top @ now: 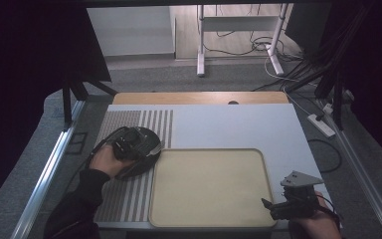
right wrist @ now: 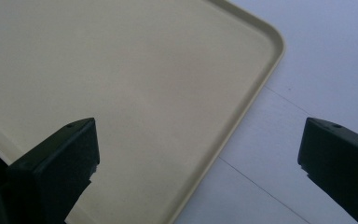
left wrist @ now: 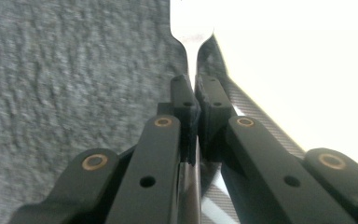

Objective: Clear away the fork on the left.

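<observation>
**Ana:** Tray (top: 209,186) first: where does it sit from the right gripper (top: 266,203)?

**Ben:** Just ahead of it. In the high view the gripper is held off the tray's near right corner, jaws pointing in toward it. In the right gripper view the beige tray (right wrist: 121,70) spreads out in front of and under the left jaw. Its rounded corner lies farther ahead, between the two jaws. The right jaw is over the pale table (right wrist: 307,70) beside the tray's rim.

**Ana:** And the jaws of that right gripper (right wrist: 198,135)?

**Ben:** Spread wide, with nothing between them.

**Ana:** The left gripper (top: 151,149)?

**Ben:** The tray's far left corner is just beside it. The person's hand holds it over a dark round object (top: 142,167) on the striped mat (top: 129,199); I cannot tell what that object is.

**Ana:** Its state?

**Ben:** In the left gripper view the left gripper (left wrist: 196,84) has its jaws drawn together to a thin slit. A narrow pale strip runs up out of the slit and widens beyond the tips. I cannot tell what the strip is or whether it is pinched. Grey carpet (left wrist: 65,70) lies to the left of the jaws.
</observation>
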A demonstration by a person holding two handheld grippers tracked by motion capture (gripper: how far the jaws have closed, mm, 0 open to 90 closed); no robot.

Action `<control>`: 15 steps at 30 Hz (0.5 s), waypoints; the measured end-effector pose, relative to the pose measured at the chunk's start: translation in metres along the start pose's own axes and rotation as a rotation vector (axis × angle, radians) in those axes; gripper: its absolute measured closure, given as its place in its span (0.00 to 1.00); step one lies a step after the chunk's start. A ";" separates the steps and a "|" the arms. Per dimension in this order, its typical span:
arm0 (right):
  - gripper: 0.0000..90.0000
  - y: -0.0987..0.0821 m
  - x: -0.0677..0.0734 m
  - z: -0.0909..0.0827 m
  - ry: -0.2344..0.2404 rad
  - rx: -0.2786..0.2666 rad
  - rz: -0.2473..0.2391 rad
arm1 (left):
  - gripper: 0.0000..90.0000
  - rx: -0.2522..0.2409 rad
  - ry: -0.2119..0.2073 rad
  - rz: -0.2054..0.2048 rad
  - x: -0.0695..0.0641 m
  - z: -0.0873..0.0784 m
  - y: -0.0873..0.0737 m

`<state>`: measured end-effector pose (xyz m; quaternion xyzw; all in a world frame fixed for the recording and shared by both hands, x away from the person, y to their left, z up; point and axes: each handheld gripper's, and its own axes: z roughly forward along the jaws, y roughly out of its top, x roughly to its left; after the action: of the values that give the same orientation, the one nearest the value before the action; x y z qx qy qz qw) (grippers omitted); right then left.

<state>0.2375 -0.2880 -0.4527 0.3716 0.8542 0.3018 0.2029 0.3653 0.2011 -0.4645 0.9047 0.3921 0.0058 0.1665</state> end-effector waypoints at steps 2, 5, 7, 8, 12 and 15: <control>0.00 0.000 0.000 0.000 -0.002 -0.001 -0.003 | 0.96 -0.007 -0.010 0.000 -0.006 -0.001 -0.002; 0.00 0.000 0.000 0.000 -0.002 -0.002 -0.004 | 0.96 -0.012 -0.021 -0.008 -0.014 0.000 -0.004; 0.00 0.000 0.000 0.000 -0.002 -0.002 -0.004 | 0.96 -0.008 -0.033 -0.009 -0.021 0.002 -0.005; 0.00 0.000 0.000 0.000 -0.001 -0.004 -0.005 | 0.96 -0.008 -0.035 -0.006 -0.025 0.003 -0.005; 0.00 0.000 0.000 0.000 0.000 -0.003 -0.001 | 0.96 -0.011 -0.063 -0.004 -0.042 0.010 -0.003; 0.00 0.000 0.000 0.000 -0.001 -0.004 0.000 | 0.96 -0.011 -0.064 0.000 -0.049 0.013 -0.001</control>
<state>0.2375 -0.2878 -0.4524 0.3715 0.8535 0.3031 0.2041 0.3324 0.1634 -0.4710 0.9035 0.3866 -0.0210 0.1838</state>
